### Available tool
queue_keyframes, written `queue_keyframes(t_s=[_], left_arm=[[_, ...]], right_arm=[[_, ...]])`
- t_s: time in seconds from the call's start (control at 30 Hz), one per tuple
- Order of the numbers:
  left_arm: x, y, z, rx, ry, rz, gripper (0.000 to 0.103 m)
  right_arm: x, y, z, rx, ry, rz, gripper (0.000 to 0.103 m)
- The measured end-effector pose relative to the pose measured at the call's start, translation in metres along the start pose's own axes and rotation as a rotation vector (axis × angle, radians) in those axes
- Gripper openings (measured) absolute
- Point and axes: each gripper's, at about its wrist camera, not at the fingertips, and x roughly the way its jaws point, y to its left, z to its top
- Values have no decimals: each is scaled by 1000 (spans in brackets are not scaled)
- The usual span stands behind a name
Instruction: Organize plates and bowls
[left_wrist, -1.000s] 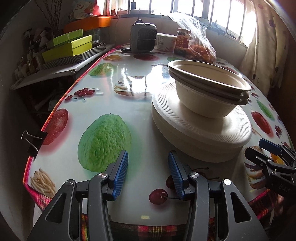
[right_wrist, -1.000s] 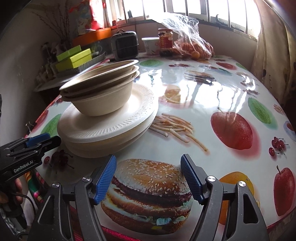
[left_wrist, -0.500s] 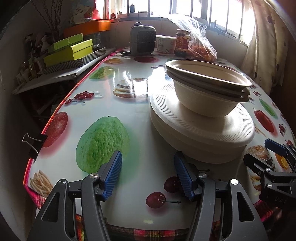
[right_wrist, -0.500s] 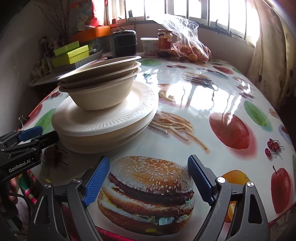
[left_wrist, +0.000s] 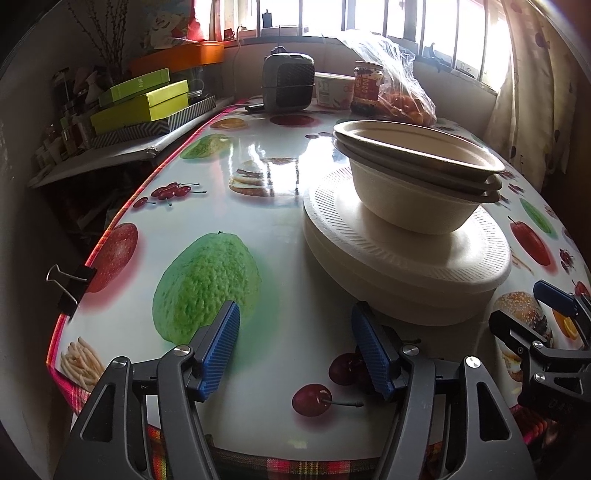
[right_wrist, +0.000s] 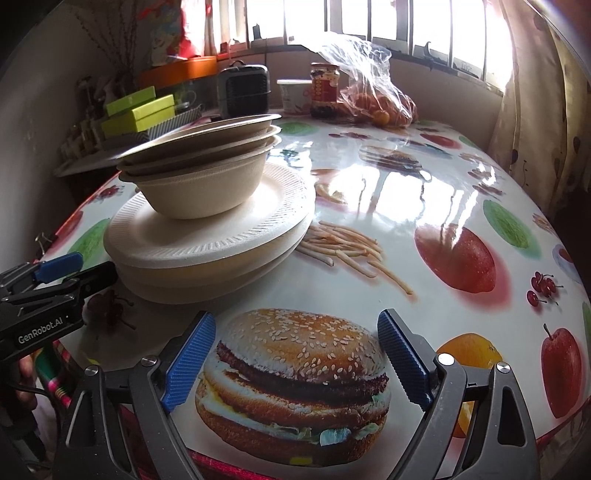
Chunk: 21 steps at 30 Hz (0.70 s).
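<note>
A nest of three beige bowls (left_wrist: 413, 184) sits on a stack of white foam plates (left_wrist: 413, 273) on the fruit-print table. The bowls (right_wrist: 207, 173) and plates (right_wrist: 210, 243) also show in the right wrist view. My left gripper (left_wrist: 295, 347) is open and empty, low over the table's near edge, left of the plates. My right gripper (right_wrist: 295, 358) is open and empty over the printed burger, to the right of the plates. Each gripper shows in the other's view: the right one (left_wrist: 546, 332), the left one (right_wrist: 55, 280).
At the far end stand a small grey heater (left_wrist: 288, 85), a tub (left_wrist: 332, 92), a jar (left_wrist: 367, 86) and a plastic bag of oranges (left_wrist: 402, 96). Green boxes (left_wrist: 144, 103) lie on a side shelf at left. A binder clip (left_wrist: 70, 284) grips the table's left edge.
Both grippers have drawn back a little toward the near table edge and their jaws have opened wider. The stack has not moved.
</note>
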Motion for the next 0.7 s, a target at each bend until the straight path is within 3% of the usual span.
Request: queue_keyframes(t_s=[0.7], left_arm=[[0,0,0,1,-1,0,64]], right_arm=[[0,1,-1,-2,-7,-4,92]])
